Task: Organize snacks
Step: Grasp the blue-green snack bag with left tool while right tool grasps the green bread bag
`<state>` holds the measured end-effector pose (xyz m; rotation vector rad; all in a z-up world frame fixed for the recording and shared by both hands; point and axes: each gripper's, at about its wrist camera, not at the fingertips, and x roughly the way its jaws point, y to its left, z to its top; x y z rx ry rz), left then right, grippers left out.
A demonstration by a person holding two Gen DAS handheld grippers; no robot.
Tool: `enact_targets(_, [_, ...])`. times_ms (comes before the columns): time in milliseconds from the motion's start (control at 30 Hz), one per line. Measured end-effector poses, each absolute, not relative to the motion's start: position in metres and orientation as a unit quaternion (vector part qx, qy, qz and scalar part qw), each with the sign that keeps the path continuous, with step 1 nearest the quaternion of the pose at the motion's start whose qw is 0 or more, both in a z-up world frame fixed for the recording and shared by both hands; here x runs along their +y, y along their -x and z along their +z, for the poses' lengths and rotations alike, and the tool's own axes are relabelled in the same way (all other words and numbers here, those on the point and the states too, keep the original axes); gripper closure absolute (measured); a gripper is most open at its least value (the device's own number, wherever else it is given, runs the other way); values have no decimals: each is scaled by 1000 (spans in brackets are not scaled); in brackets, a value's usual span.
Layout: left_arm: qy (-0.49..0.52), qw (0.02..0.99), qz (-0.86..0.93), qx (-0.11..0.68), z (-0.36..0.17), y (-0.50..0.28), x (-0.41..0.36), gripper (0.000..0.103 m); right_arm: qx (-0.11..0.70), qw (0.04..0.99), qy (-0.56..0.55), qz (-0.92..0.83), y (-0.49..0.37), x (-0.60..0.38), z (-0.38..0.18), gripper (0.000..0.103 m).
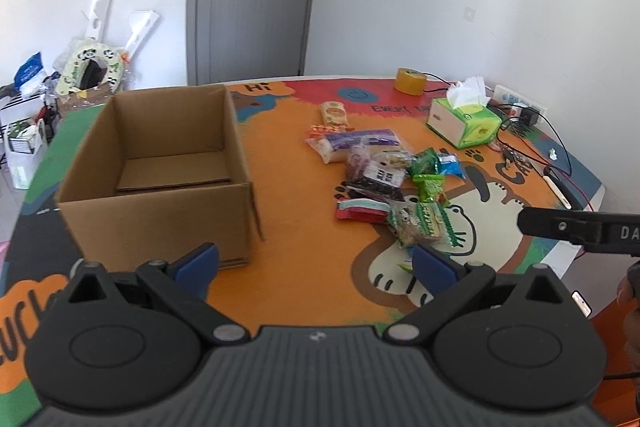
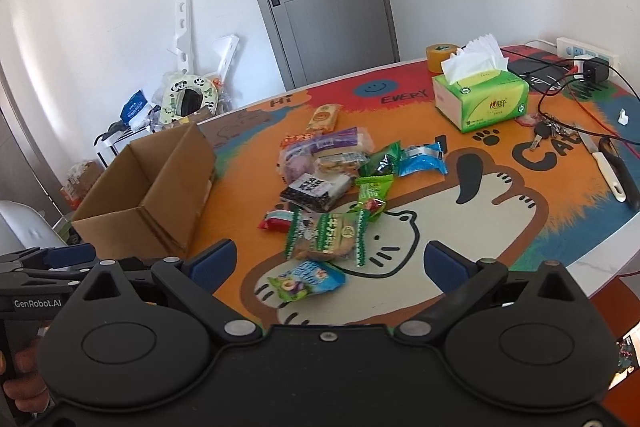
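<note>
Empty cardboard box (image 1: 160,163) at the left of the table (image 1: 288,227), open side up. Right of the box, well apart from it: snack packets (image 1: 380,171) in a loose pile, none packed yet. Left hand-held gripper (image 1: 316,263) hovering near the box, fingers spread, holding nothing. Right hand-held gripper (image 2: 330,261) likewise spread and empty, above the nearest packets. Likely step: first pick. Next move: lowering onto one packet, closing, carrying it leftward into the box.

Tablecloth lettering (image 1: 24,311) cut off

Cartoon-print table (image 2: 500,227), open cardboard box (image 2: 152,187), snack packets (image 2: 332,179), tissue box (image 2: 480,99), tape roll (image 2: 440,55), keys (image 2: 542,131)
</note>
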<state>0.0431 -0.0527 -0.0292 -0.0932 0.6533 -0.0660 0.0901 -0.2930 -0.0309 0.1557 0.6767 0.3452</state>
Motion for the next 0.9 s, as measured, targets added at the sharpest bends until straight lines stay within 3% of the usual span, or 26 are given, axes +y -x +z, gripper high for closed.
enact_targets(267, [49, 941, -57, 330, -53, -64, -73, 3, 337, 924, -91, 156, -105, -304, -56, 9])
enact_targets(433, [52, 937, -71, 338, -63, -76, -82, 7, 346, 919, -108, 157, -115, -312, -70, 19])
enact_targets(633, [56, 933, -86, 345, -75, -91, -96, 15, 355, 914, -118, 157, -126, -317, -83, 30])
enact_targets(900, [67, 925, -103, 360, -91, -111, -114, 28, 364, 909, -121, 162, -131, -321, -98, 34])
